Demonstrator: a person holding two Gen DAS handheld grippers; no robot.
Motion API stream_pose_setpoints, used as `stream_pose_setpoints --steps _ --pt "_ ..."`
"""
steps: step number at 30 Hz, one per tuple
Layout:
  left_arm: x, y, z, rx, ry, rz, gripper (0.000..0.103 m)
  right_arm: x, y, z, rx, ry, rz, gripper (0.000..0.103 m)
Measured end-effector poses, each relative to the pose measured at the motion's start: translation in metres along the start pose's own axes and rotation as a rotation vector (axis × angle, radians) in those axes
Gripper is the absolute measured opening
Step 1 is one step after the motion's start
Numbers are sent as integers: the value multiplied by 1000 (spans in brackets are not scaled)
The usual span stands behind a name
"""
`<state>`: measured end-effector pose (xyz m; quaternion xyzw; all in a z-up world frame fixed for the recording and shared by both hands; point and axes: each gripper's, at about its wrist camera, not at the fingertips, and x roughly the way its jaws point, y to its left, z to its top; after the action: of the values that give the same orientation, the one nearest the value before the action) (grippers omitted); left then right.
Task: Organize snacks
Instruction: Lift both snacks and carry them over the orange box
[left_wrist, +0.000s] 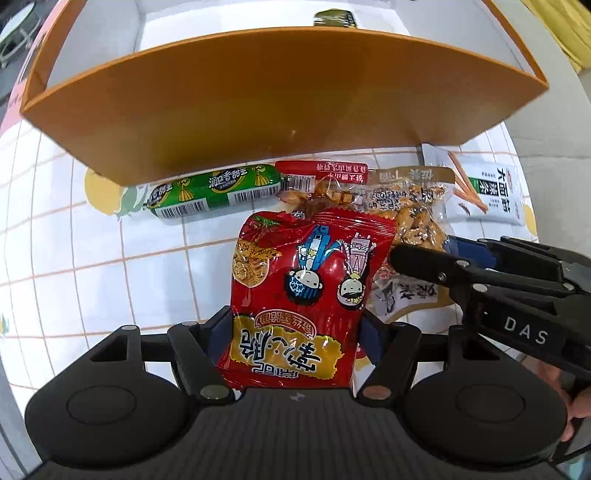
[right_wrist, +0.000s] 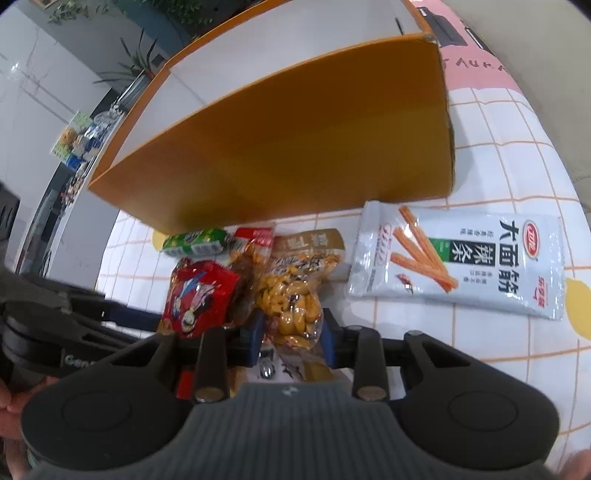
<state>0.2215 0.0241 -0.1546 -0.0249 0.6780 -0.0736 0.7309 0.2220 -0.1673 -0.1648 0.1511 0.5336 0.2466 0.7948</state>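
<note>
A red snack bag (left_wrist: 295, 280) with cartoon figures sits between the blue pads of my left gripper (left_wrist: 297, 332), which points straight down and is shut on the bag's two side edges. In the right wrist view the same red bag (right_wrist: 199, 295) stands tilted up on the left. My right gripper (right_wrist: 291, 334) is narrowly open and straddles a clear bag of yellow nuts (right_wrist: 291, 306). That bag fills the gap between the pads. The right gripper (left_wrist: 424, 248) reaches in from the right over the nut bag (left_wrist: 413, 210).
An orange box (left_wrist: 280, 92) with a white inside stands just behind the snacks, with a dark packet (left_wrist: 334, 18) in it. A green sausage (left_wrist: 218, 190), a red-topped clear packet (left_wrist: 321, 177) and a white spicy-strip packet (right_wrist: 461, 266) lie on the grid-patterned cloth (left_wrist: 92, 258).
</note>
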Motion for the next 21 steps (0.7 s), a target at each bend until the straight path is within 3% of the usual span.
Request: stream_pose_setpoints --steps 7,12,21 --pt "-8 6 0 -50 -8 -19 79 -9 12 -2 -86 -29 -31 23" --pt "-20 6 -4 -60 -18 -26 79 -23 8 -4 -44 -34 -26 23" --pt "-63 4 -19 -51 -105 -47 79 -65 10 -9 -3 -115 -21 20"
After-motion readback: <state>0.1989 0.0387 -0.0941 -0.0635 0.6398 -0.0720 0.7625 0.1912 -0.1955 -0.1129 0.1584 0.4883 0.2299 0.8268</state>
